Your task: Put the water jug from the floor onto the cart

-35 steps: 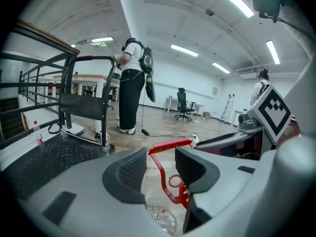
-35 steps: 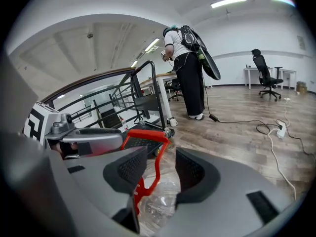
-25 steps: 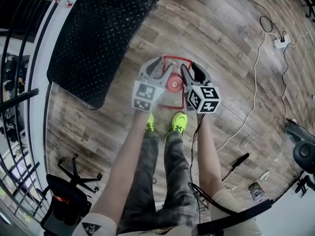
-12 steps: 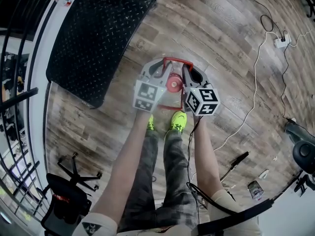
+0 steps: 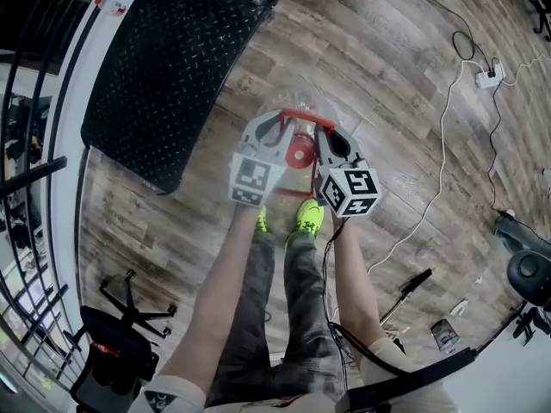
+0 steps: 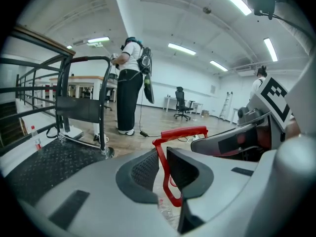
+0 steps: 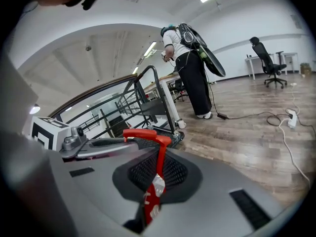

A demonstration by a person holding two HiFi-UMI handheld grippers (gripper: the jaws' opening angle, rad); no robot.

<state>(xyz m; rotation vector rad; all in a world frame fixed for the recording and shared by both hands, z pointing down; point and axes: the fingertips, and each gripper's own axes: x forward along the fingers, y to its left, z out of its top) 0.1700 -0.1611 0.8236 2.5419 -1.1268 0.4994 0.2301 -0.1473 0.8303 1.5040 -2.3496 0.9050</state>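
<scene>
The water jug (image 5: 299,154) is clear, with a red cap and a red carrying handle (image 5: 298,113), and it sits just in front of my feet. Both grippers meet over it. My left gripper (image 5: 287,124) has just been closing, and its pads now clamp one upright bar of the handle (image 6: 164,172). My right gripper (image 5: 322,132) is shut on the opposite bar (image 7: 159,162). The black cart (image 5: 164,67) lies to the upper left, its platform (image 6: 39,162) close beside the jug.
A railing (image 5: 34,170) runs along the left beyond the cart. A white cable and power strip (image 5: 491,76) trail across the wooden floor on the right. A chair base (image 5: 138,304) stands behind me on the left. A person (image 6: 129,83) stands past the cart's push bar (image 6: 84,60).
Both grippers' jaws have closed in on the red handle. Both grippers have risen slightly with it.
</scene>
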